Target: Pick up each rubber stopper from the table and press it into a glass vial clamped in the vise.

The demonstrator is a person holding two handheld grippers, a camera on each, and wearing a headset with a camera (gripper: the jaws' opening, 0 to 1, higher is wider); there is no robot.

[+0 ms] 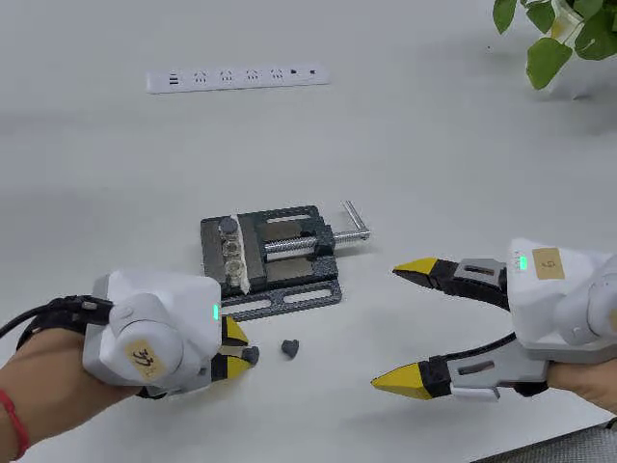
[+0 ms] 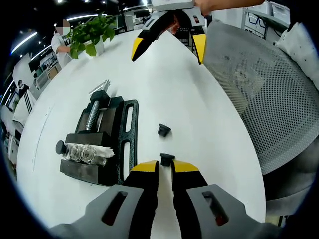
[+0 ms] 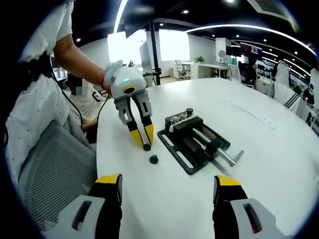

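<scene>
Your left gripper (image 2: 166, 166) pinches a dark rubber stopper (image 2: 167, 159) in its yellow tips; your right gripper (image 3: 168, 180) gapes wide — a second stopper (image 2: 163, 130) lies beside the black metal vise (image 2: 93, 140).

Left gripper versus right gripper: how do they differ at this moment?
The left gripper is shut on a rubber stopper; the right gripper is wide open and empty. The left gripper is close to the vise; the right gripper is farther off. Both have yellow-tipped jaws.
</scene>
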